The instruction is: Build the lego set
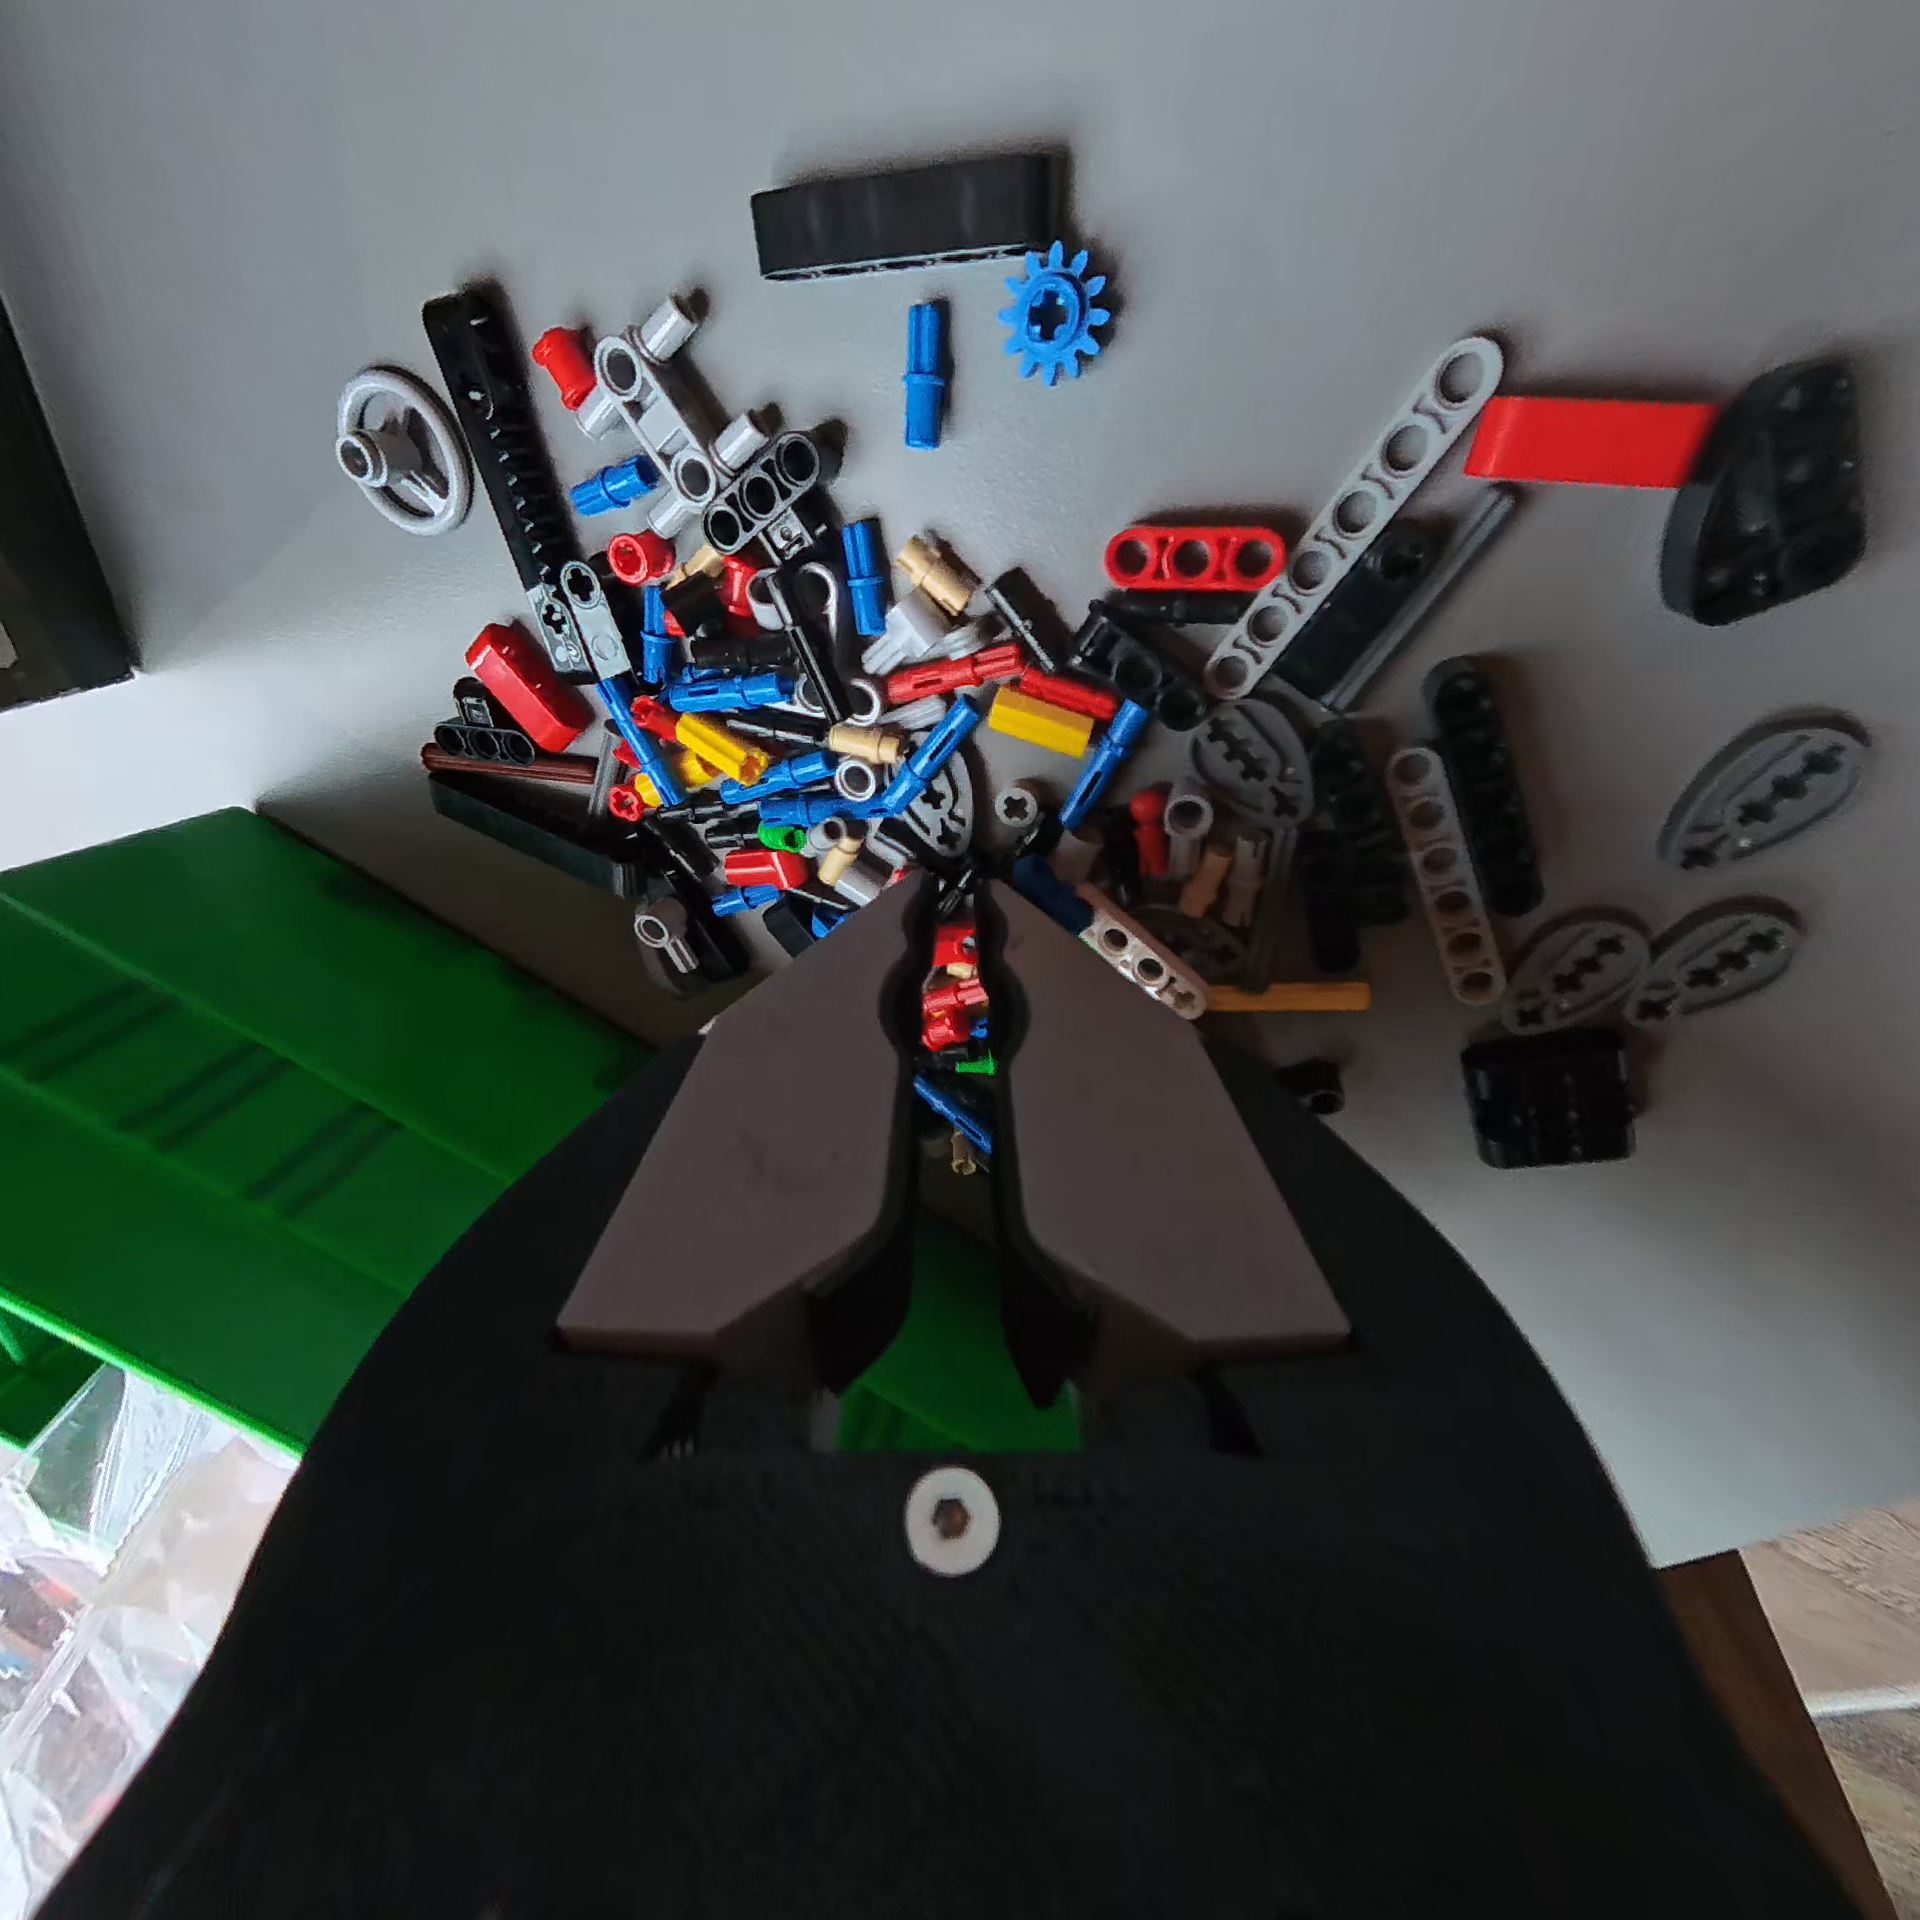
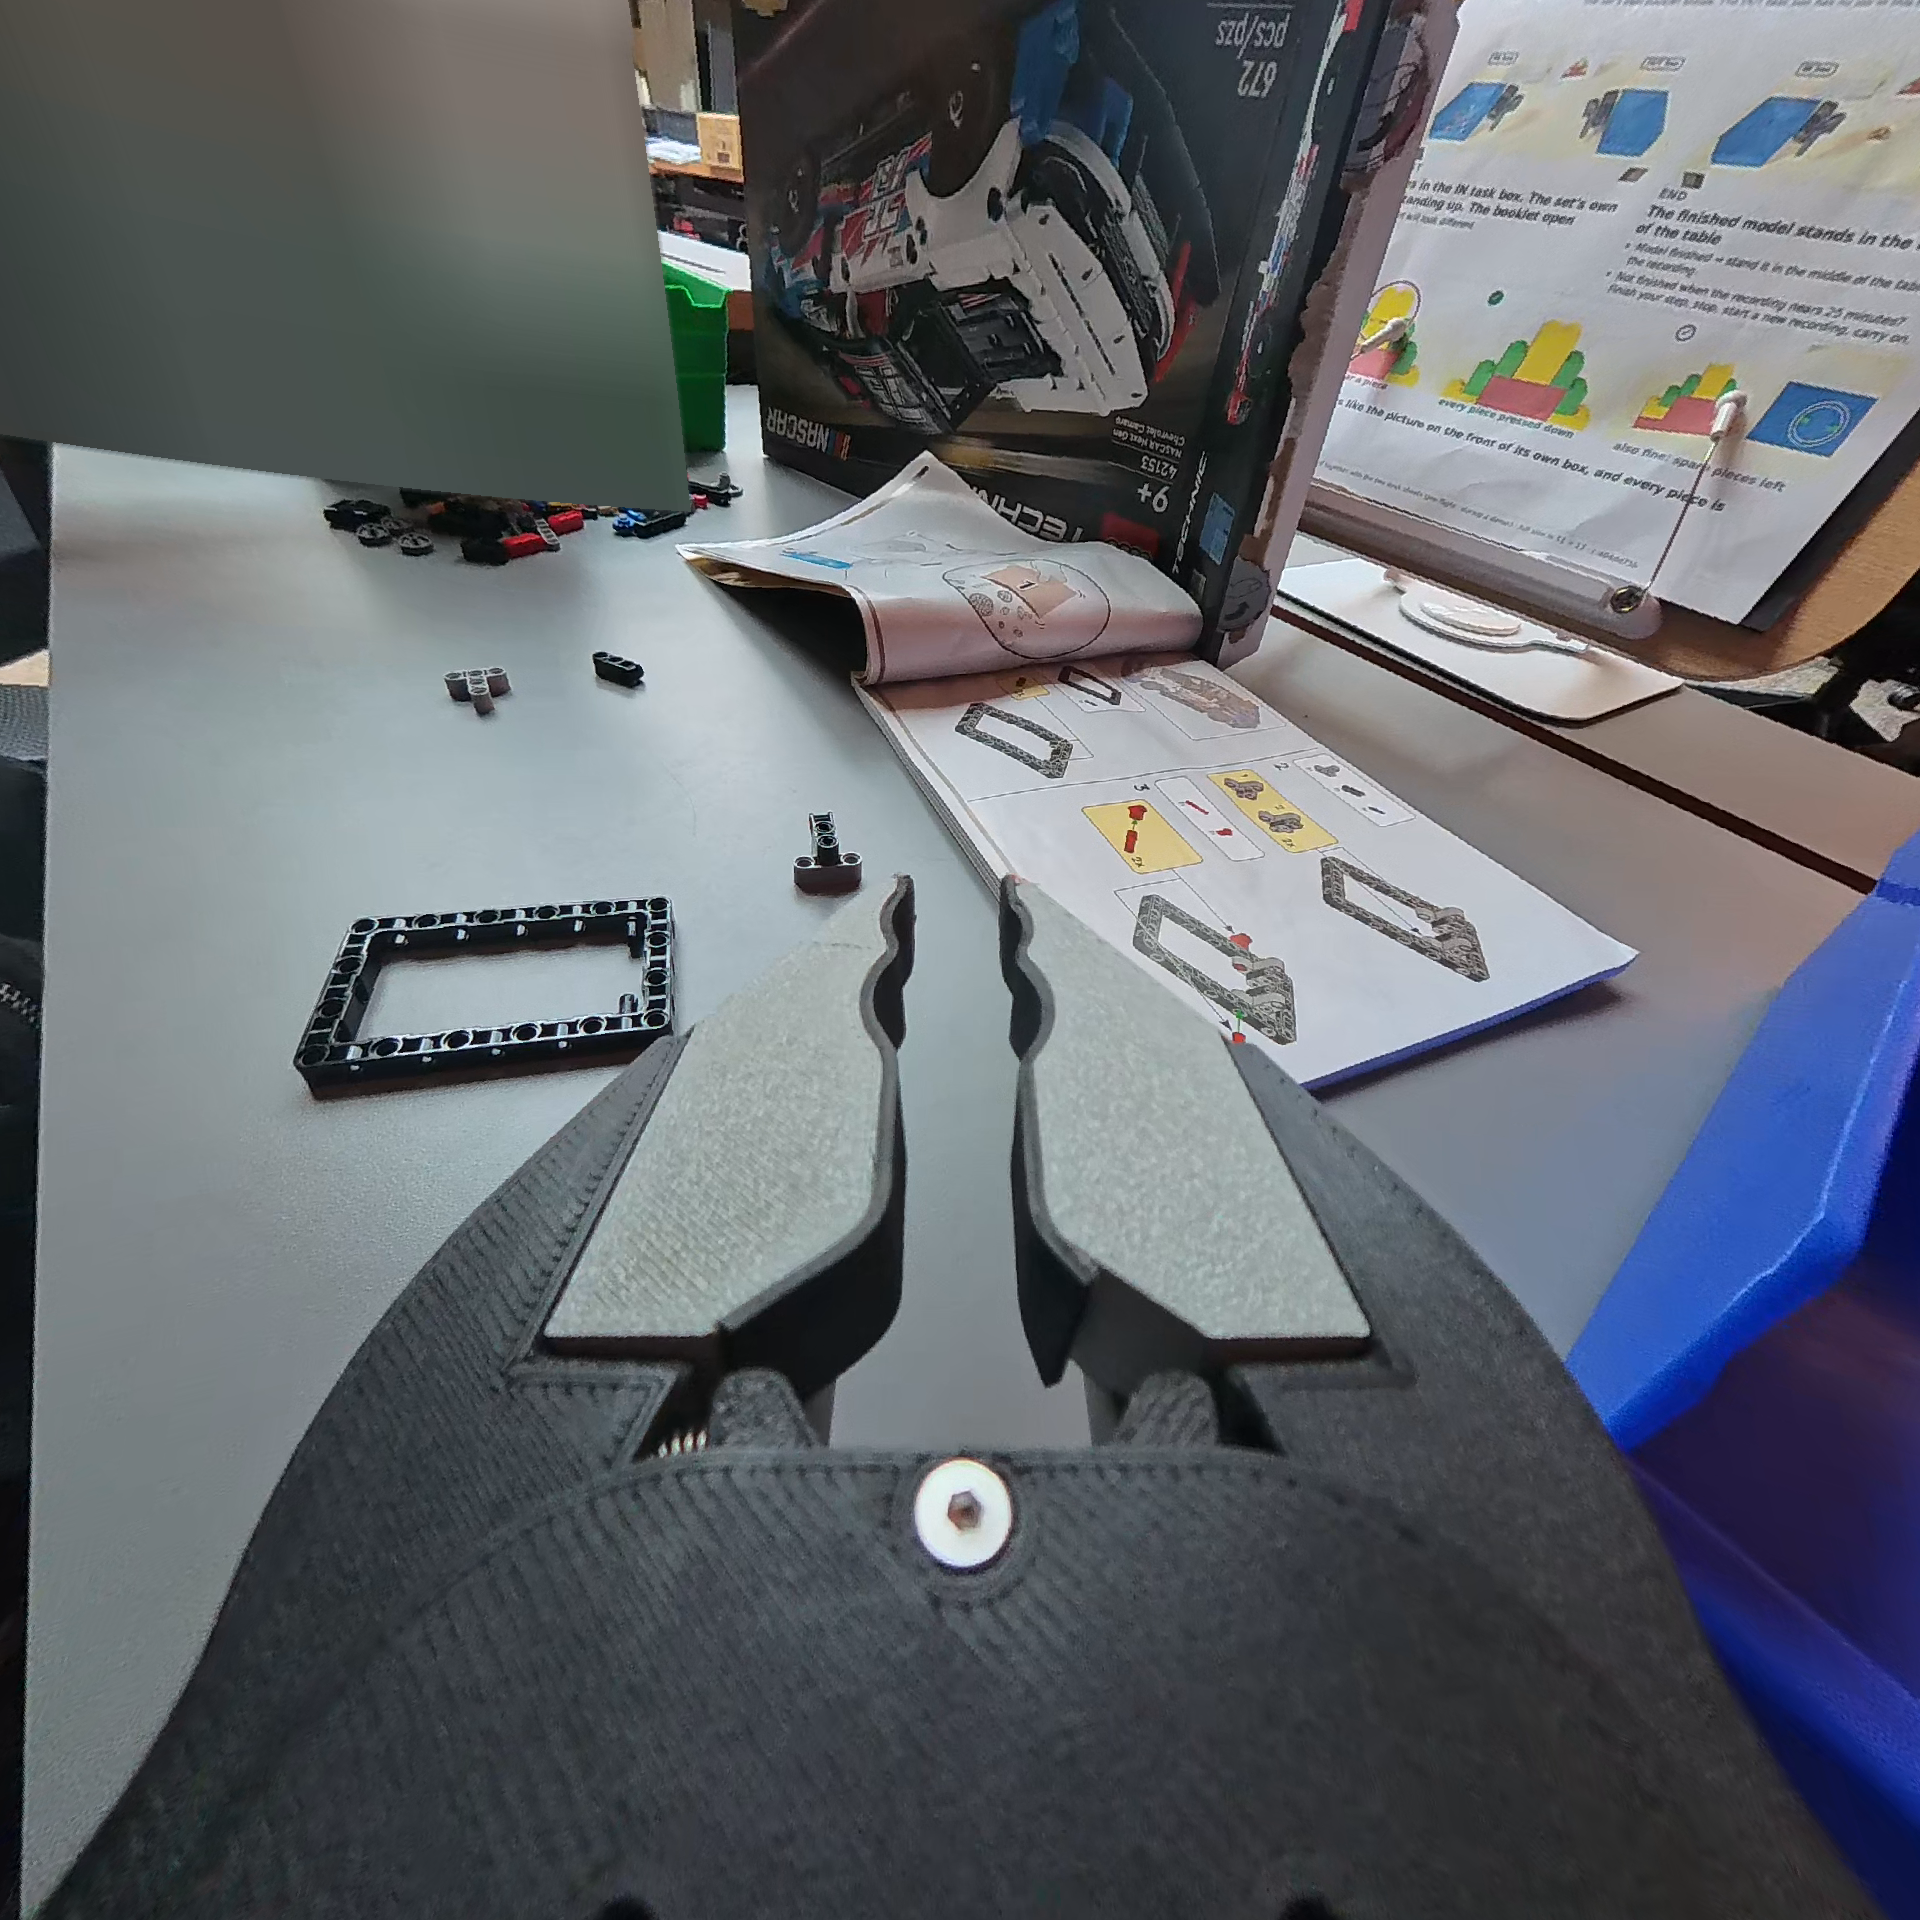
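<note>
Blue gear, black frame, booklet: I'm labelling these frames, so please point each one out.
Blue gear [image 1: 1046, 315]: left wrist view, on its hub.
Black frame [image 2: 343, 992]: right wrist view, on its left side bar.
Booklet [image 2: 1382, 883]: right wrist view, on the open right page.

Grey table [image 2: 312, 790]: lego pile [image 1: 883, 707], frame [image 2: 488, 987], booklet [image 2: 1195, 831].

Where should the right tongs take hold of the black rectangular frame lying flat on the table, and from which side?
Grip one long bar of the black rectangular frame, best the near one, coming down from above with one finger in the open middle and one outside. It lies flat, so only a bar fits between the fingers. The right tongs are open with nothing between them, and the table around the frame leaves room.
</note>
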`<action>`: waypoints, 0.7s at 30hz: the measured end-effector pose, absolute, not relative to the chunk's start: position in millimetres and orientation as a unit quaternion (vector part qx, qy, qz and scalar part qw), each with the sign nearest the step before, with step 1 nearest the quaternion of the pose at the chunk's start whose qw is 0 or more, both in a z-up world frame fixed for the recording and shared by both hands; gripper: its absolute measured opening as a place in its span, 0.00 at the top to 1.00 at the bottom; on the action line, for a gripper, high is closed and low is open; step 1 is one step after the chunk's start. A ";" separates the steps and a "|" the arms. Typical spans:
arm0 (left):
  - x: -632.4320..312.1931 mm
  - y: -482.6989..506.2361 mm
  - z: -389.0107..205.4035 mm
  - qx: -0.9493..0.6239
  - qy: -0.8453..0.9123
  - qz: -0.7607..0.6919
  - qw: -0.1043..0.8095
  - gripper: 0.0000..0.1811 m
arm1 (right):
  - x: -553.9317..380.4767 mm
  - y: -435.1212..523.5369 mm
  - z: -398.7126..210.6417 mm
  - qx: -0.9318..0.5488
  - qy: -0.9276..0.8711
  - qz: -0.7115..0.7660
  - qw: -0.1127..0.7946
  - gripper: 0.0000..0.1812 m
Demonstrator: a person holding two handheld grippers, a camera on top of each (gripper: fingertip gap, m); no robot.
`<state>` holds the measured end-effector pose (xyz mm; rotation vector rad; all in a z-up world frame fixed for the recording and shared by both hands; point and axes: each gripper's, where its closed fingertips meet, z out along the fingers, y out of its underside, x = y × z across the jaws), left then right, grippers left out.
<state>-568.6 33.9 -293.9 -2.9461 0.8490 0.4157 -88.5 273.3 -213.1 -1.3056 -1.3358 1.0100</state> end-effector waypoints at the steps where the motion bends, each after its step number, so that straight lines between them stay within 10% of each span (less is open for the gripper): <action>1: -568.5 33.8 -294.0 -0.952 0.276 0.133 0.023 0.98 | -88.6 273.3 -213.0 -0.537 -0.549 0.415 0.487 0.93; 21: -566.3 31.7 -289.8 -0.945 0.290 0.146 0.044 0.98 | -88.4 272.2 -212.0 -0.534 -0.550 0.417 0.488 0.93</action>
